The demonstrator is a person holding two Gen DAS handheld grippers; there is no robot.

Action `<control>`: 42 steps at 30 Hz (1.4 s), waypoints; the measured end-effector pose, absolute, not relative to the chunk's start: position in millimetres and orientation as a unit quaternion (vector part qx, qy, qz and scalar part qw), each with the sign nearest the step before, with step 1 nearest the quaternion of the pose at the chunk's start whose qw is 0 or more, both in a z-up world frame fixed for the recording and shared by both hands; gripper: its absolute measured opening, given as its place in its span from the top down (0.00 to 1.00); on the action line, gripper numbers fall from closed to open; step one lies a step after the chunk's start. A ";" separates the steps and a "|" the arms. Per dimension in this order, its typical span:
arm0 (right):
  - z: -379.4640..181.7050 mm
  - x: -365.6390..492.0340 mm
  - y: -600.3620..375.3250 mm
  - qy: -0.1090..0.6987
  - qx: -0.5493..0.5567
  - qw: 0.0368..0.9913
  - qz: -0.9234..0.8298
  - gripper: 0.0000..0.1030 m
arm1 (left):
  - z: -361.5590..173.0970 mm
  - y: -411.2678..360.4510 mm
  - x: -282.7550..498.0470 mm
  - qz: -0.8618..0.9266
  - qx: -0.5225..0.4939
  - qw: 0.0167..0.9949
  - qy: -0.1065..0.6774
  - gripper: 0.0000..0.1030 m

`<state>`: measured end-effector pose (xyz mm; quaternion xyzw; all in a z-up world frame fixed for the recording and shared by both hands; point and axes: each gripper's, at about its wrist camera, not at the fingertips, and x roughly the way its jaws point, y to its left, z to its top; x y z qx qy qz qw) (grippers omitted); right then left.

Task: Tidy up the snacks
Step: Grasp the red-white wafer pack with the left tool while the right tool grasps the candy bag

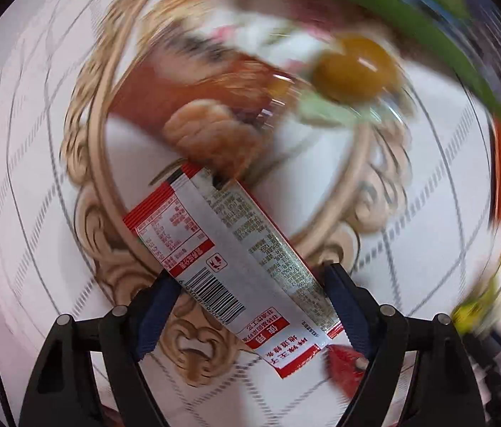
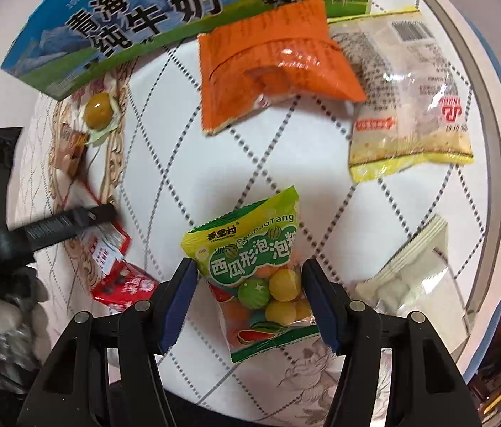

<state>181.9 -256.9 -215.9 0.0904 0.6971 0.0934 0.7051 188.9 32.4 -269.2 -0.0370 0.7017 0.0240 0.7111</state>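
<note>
In the left wrist view a long red-and-white snack packet (image 1: 229,249) lies slantwise on the white tablecloth, back side up with its barcode showing. My left gripper (image 1: 247,284) points down over it. Its blue pads stand at the packet's two long edges, and the packet looks flat, not squeezed. A small red packet (image 1: 346,363) lies by the right finger. In the right wrist view my right gripper (image 2: 248,291) is shut on a green bag of coloured gum balls (image 2: 250,249). The left gripper (image 2: 69,224) shows at the left over the red-and-white packet (image 2: 108,245).
A blue-green milk carton box (image 2: 126,10) lies at the back. An orange packet (image 2: 272,64), a clear-and-yellow packet (image 2: 410,106) and a white packet (image 2: 417,277) lie on the cloth. A yolk-coloured snack (image 2: 99,108) sits by the box. The round table's rim (image 2: 499,142) curves at the right.
</note>
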 end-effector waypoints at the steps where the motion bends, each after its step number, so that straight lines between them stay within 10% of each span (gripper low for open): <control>1: -215.3 180.8 -256.0 0.698 0.087 0.704 0.094 0.38 | -268.1 26.8 185.7 0.015 -0.013 0.714 0.700 0.20; 12: -208.0 178.1 -237.3 0.679 0.006 0.724 0.121 0.13 | -282.0 83.2 175.5 0.071 -0.243 0.653 0.714 0.20; 17: -225.6 165.6 -235.8 0.693 -0.020 0.713 0.107 0.40 | -260.9 43.7 202.1 0.023 -0.081 0.720 0.689 0.48; 25: -221.8 169.2 -288.7 0.691 0.162 0.700 0.080 0.41 | -264.8 -14.9 191.9 -0.032 0.010 0.723 0.690 0.40; 28: -220.7 171.6 -292.6 0.700 0.151 0.694 0.075 0.15 | -275.7 10.0 192.0 -0.012 -0.080 0.690 0.719 0.28; 31: -215.1 170.4 -283.0 0.698 0.114 0.703 0.079 0.15 | -281.2 17.0 186.7 0.000 -0.110 0.680 0.725 0.28; 33: -215.2 166.8 -272.1 0.696 0.103 0.706 0.083 0.16 | -284.8 21.6 187.4 0.003 -0.107 0.685 0.721 0.28; 35: -222.2 166.8 -261.6 0.704 0.085 0.700 0.089 0.41 | -283.4 9.8 179.8 0.001 -0.093 0.694 0.714 0.48; 42: -216.8 158.7 -250.7 0.689 0.049 0.717 0.095 0.46 | -247.9 1.6 154.3 -0.008 -0.069 0.710 0.701 0.59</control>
